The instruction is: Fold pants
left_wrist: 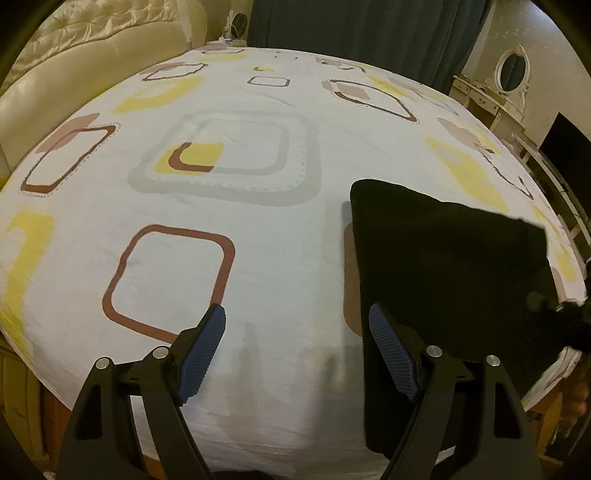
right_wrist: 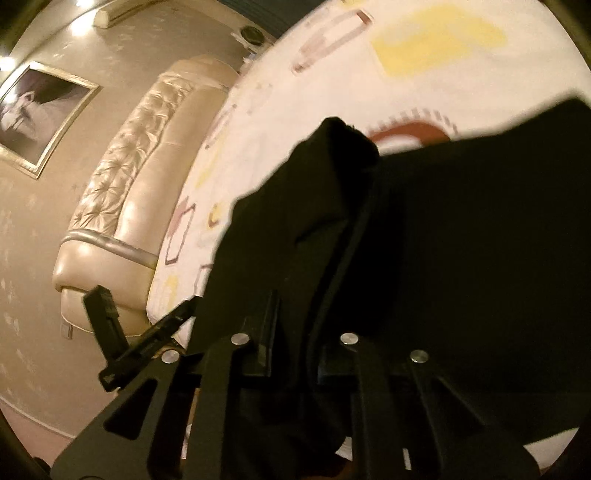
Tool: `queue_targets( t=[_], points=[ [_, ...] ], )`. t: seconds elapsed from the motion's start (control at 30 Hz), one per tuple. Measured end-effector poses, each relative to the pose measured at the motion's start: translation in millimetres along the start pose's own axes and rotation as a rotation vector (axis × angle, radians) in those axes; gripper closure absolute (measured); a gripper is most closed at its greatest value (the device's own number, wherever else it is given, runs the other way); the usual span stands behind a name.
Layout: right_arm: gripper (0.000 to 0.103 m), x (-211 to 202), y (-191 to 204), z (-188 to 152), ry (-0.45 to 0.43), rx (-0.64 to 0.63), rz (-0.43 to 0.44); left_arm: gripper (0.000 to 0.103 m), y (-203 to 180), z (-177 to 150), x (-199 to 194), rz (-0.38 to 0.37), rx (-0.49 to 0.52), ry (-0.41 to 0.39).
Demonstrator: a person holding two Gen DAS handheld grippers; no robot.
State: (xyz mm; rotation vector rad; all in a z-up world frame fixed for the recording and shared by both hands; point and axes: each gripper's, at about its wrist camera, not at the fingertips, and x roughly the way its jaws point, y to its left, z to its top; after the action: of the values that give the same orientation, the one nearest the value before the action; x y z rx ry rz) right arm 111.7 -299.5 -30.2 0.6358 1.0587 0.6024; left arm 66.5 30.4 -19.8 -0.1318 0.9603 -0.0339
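Observation:
The black pants (left_wrist: 447, 258) lie partly folded on the right side of the bed, reaching to its near edge. My left gripper (left_wrist: 297, 350) is open and empty above the sheet, its right finger (left_wrist: 391, 354) at the pants' left edge. In the right wrist view, my right gripper (right_wrist: 299, 295) is shut on the black pants (right_wrist: 443, 240) and holds a bunched part of the cloth up off the bed. The cloth hides its fingertips. The left gripper also shows there as a dark shape (right_wrist: 122, 343) at the lower left.
The bed has a white sheet (left_wrist: 258, 266) with brown, yellow and grey squares. A cream padded headboard (left_wrist: 74, 55) stands at the left. A dark curtain (left_wrist: 362, 29) hangs behind. A white dressing table with an oval mirror (left_wrist: 511, 70) stands at the right.

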Motion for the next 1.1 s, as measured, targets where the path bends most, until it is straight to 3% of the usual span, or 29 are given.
queue_targets(
  t=[0.27, 0.57, 0.9, 1.1],
  points=[
    [0.091, -58, 18, 18, -0.106, -0.097, -0.028, 0.024, -2, 1, -6, 0.001, 0.015, -0.025],
    [0.091, -108, -42, 21, -0.166, 0.0, -0.095, 0.024, -16, -2, -10, -0.029, 0.052, -0.03],
    [0.091, -100, -104, 7, -0.153, 0.11, -0.142, 0.024, -35, -7, -15, -0.059, 0.099, -0.034],
    [0.091, -95, -125, -2, -0.161, 0.164, -0.105, 0.024, -35, -7, -11, -0.059, 0.097, -0.022]
  ],
)
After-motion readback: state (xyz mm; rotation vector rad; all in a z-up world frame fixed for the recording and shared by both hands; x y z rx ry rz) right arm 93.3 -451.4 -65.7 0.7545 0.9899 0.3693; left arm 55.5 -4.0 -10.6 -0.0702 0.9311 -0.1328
